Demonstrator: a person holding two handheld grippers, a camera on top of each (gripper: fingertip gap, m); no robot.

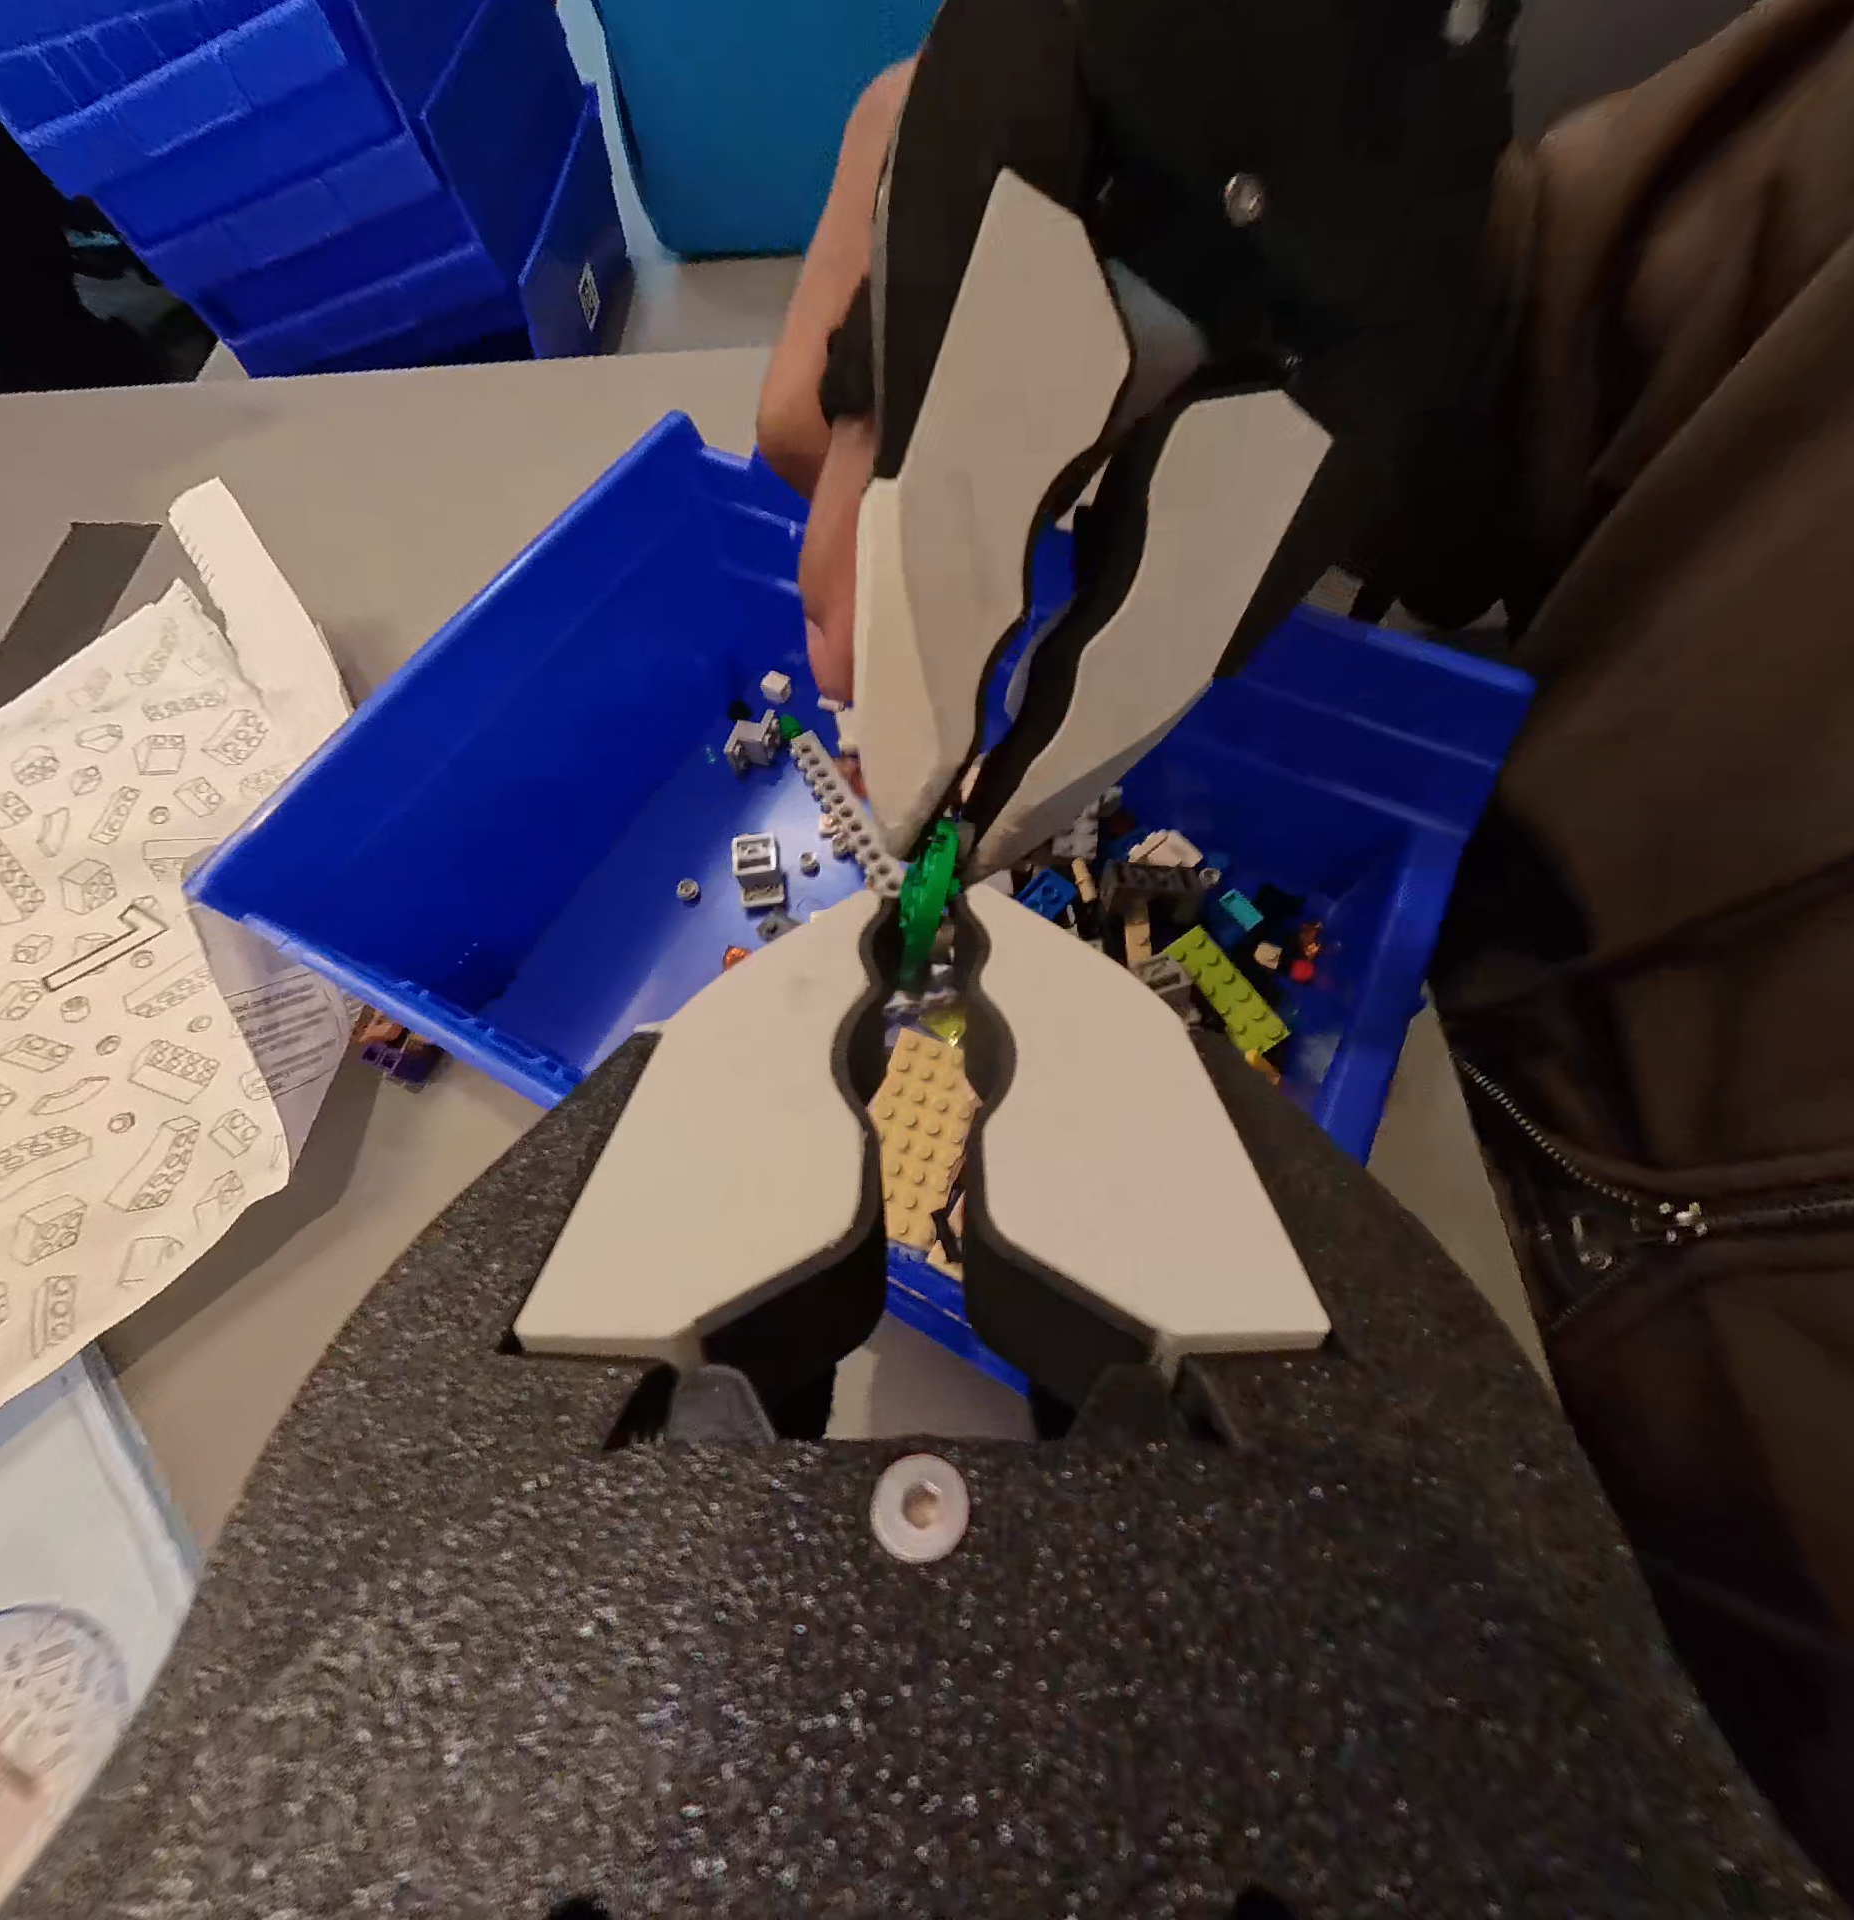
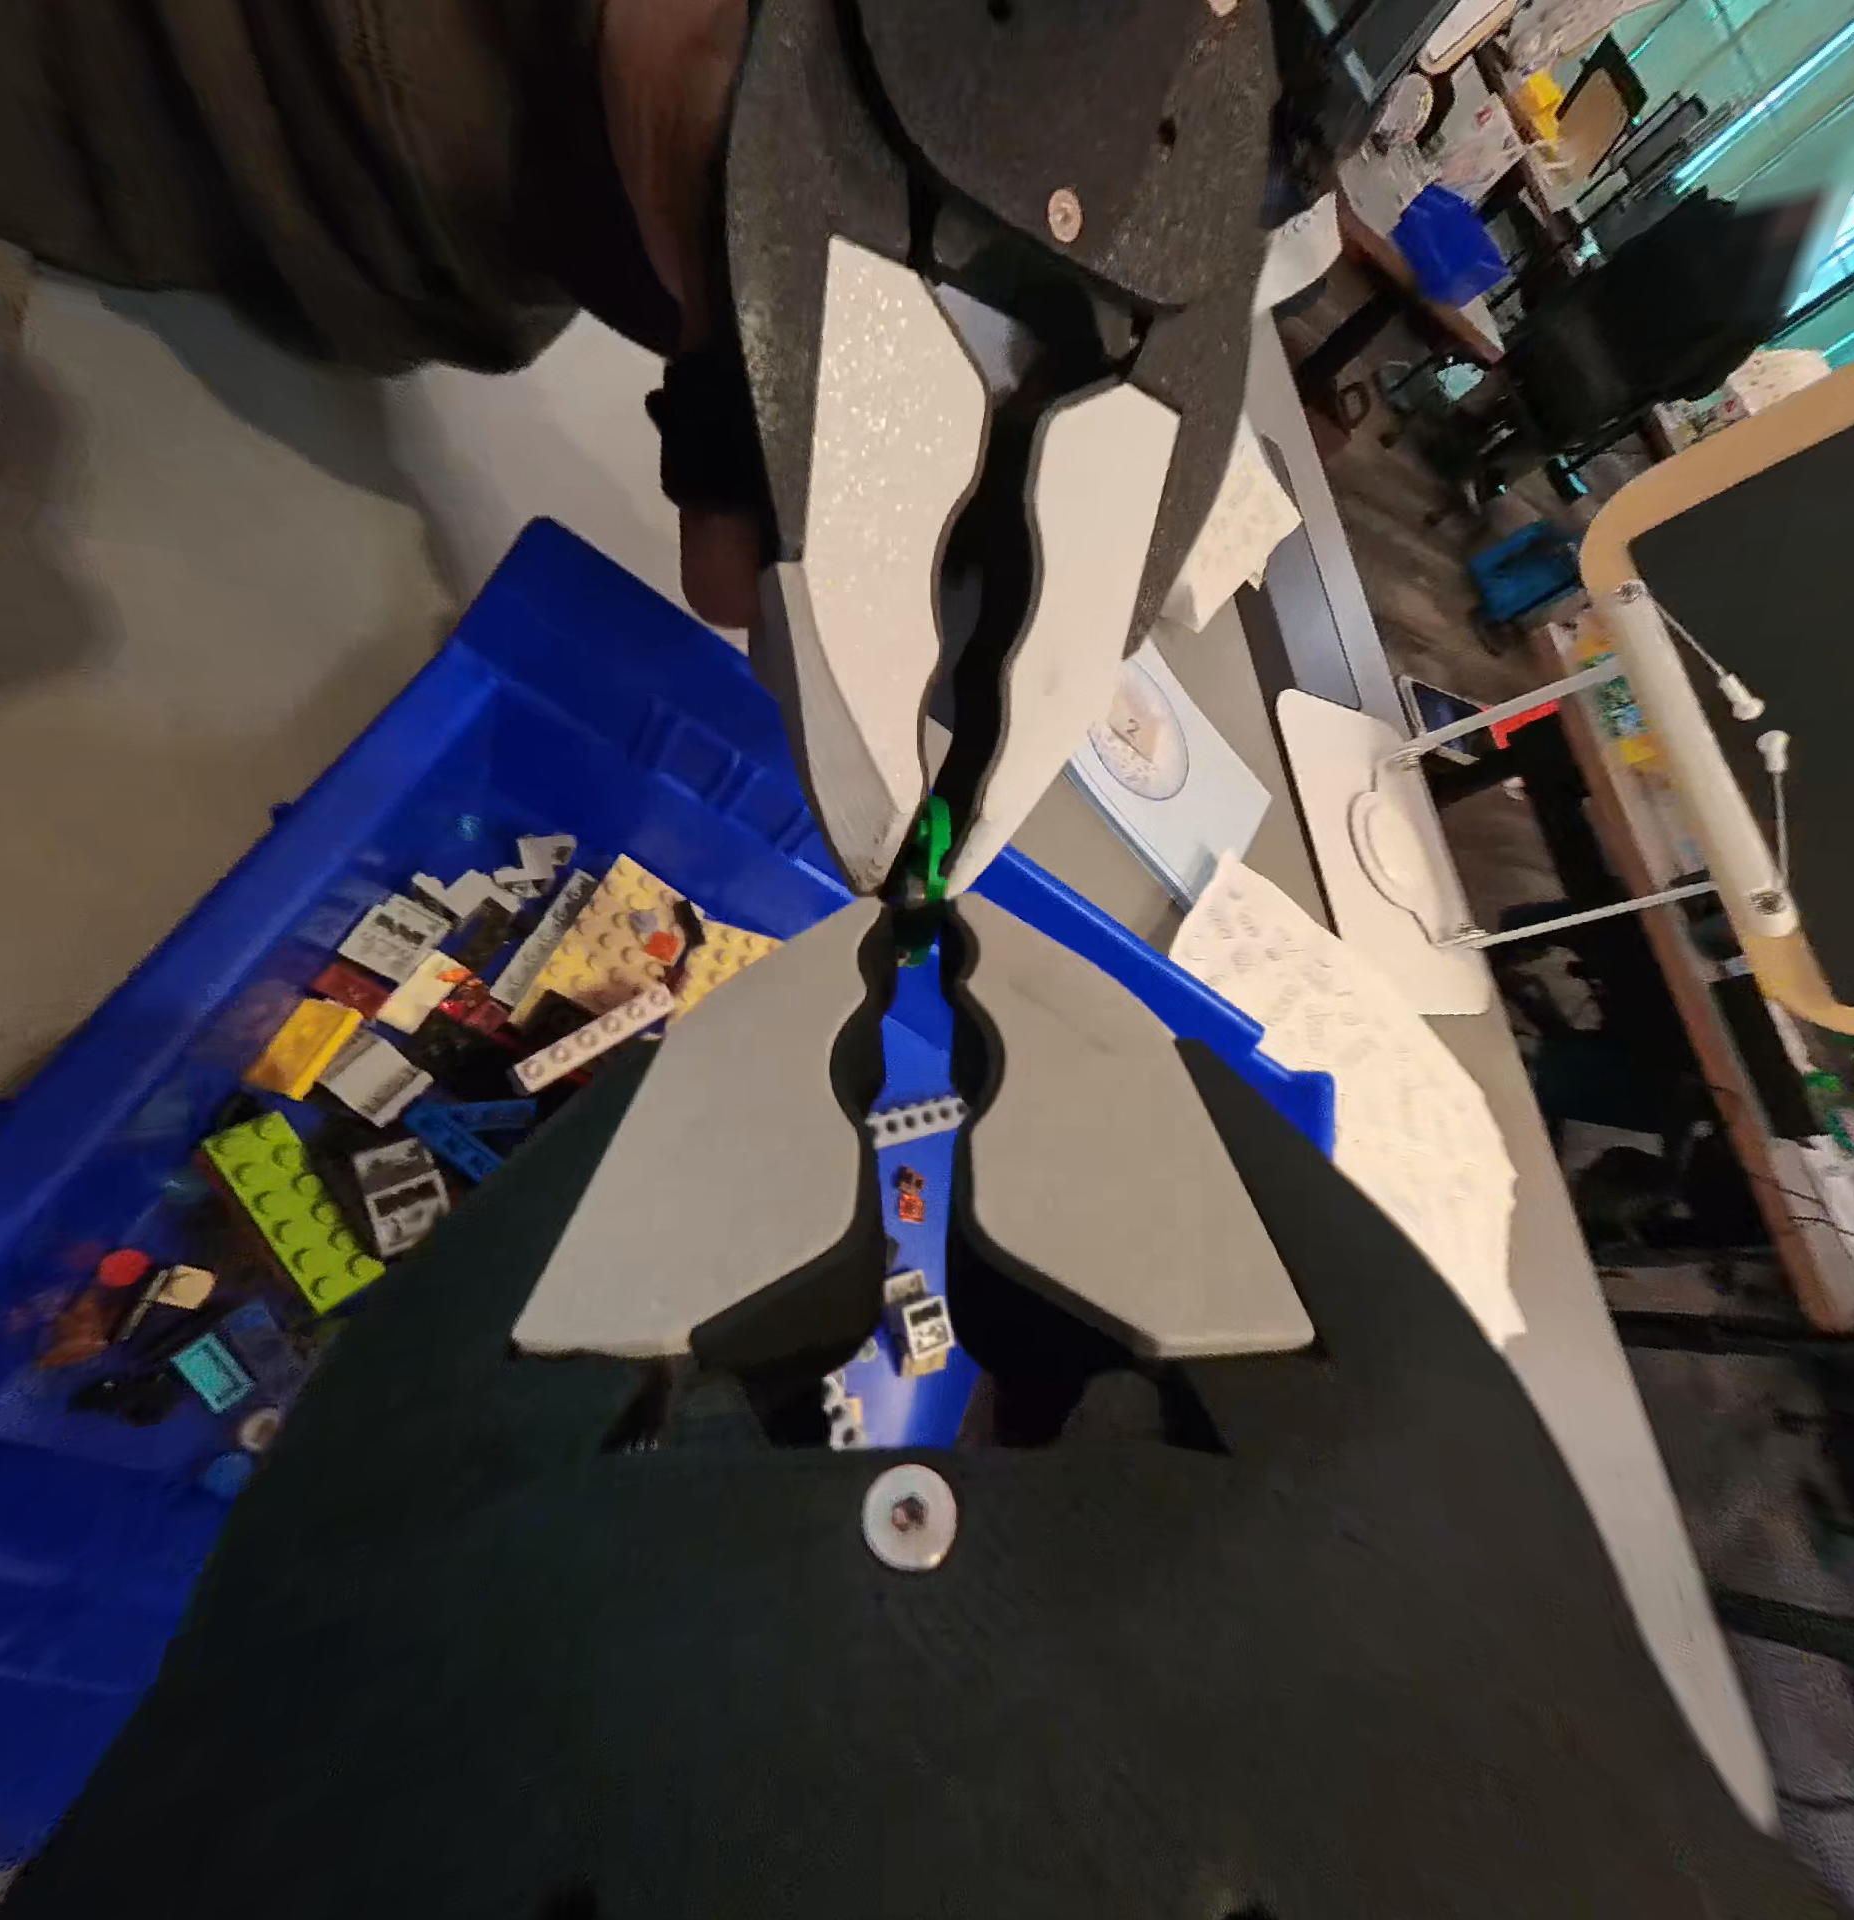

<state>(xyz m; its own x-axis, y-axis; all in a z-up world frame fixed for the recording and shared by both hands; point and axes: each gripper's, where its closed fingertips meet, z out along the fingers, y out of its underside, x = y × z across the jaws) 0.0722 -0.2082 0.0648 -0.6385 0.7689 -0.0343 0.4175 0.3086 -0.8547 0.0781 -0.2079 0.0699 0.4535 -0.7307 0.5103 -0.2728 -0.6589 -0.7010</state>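
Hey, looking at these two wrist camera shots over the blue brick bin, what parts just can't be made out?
- Green piece: both views; the two grippers' fingertips cover its ends, so its full shape is hidden.
- Tan studded plate: left wrist view; left gripper fingers cover its sides.
- Brick pile: right wrist view; motion blur smears the small pieces.
- Blue bin: right wrist view; the right gripper body hides its near end.
- Printed sheet: left wrist view; cut off at the left edge.

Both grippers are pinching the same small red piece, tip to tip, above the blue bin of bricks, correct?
Not quite: the piece is green, not red. The left wrist view shows it clamped between the left gripper and the right gripper, tip to tip, above the blue bin of bricks. The rest stands.
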